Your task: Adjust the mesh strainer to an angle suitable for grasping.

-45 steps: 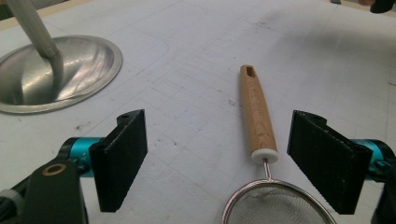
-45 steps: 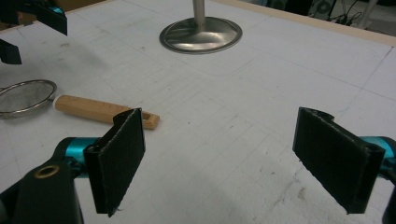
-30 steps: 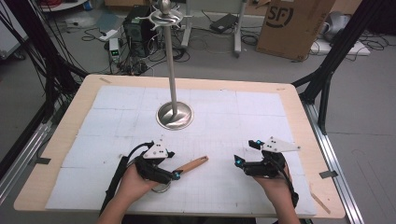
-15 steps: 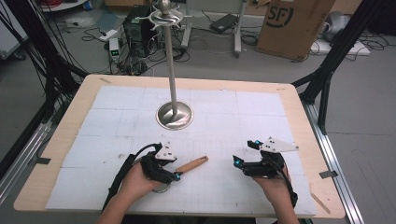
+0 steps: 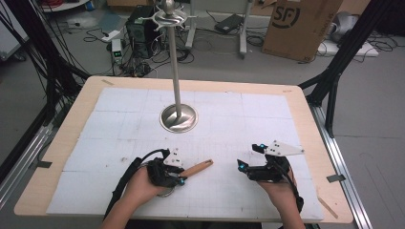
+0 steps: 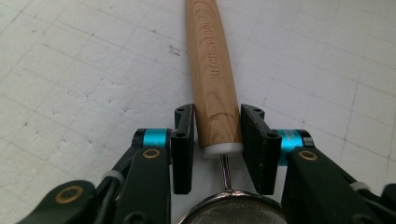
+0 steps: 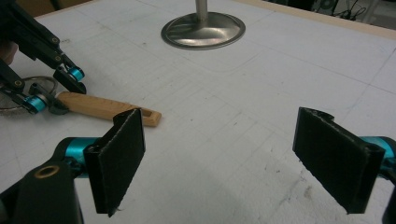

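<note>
Since the earlier high-view frames, the left gripper (image 5: pixel 179 177) has been brought slightly nearer the wooden handle (image 5: pixel 197 168), and its jaws have just been closing, with the handle between them. The right gripper (image 5: pixel 244 161) is seen in the same place as before.

At the left of the table (image 5: pixel 86 86), near its front edge, the left gripper is held low over the white gridded mat (image 5: pixel 267 114) in the person's left hand (image 5: pixel 143 186). In the left gripper view, the handle (image 6: pixel 214 70) is clamped between the two black pads (image 6: pixel 184 140) just above its white end cap, and the pads appear to be pressed against the wood on both sides. The handle belongs to a small mesh strainer (image 6: pixel 233 210); a thin metal stem runs from the cap to its round rim, which lies under the gripper body. Whether the strainer bowl is resting flat on the mat cannot be told from these views. The free end of the handle points away to the right, towards the other gripper.

Behind, near the middle of the mat, a metal stand (image 5: pixel 178 118) with a round base and a tall upright pole is placed, well apart from both grippers.

At the right, the right gripper (image 7: pixel 229 163) is held in the person's right hand (image 5: pixel 282 186) with its jaws wide apart and nothing between them; it is set apart from the handle (image 7: pixel 107 108).
</note>
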Available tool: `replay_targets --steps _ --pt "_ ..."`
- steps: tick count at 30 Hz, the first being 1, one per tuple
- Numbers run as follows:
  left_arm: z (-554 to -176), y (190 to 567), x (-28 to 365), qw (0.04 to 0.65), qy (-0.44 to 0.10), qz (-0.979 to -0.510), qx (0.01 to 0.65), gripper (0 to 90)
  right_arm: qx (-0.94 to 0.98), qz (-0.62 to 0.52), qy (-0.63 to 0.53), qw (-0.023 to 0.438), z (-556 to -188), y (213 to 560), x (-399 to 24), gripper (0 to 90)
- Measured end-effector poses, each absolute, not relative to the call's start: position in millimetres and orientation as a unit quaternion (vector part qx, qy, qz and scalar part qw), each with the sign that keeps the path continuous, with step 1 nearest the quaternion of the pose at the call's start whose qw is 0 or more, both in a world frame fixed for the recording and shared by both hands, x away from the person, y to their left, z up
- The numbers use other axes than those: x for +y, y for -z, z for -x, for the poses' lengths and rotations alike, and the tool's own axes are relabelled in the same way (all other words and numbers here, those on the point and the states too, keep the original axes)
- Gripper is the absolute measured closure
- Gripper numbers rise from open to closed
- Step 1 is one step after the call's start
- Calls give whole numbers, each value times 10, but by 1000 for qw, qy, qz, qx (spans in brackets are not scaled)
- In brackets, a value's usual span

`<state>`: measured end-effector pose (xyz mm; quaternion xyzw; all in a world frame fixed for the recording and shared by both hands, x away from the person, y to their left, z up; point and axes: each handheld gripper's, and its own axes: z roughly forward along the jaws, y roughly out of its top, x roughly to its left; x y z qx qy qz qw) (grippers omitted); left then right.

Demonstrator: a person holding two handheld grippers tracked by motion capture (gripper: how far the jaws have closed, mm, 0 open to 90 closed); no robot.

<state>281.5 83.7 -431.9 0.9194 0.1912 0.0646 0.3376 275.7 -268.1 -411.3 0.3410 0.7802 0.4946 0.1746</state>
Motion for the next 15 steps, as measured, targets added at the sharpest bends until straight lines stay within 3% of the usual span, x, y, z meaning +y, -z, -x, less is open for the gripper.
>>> replay_targets --steps 8,15 --pt "-2794 4280 810 318 -70 -933 153 677 780 -341 -495 174 -2760 4117 -2676 161" --pt "-2817 4267 788 304 -65 -936 162 651 781 -341 -494 175 -2759 4118 -2673 161"
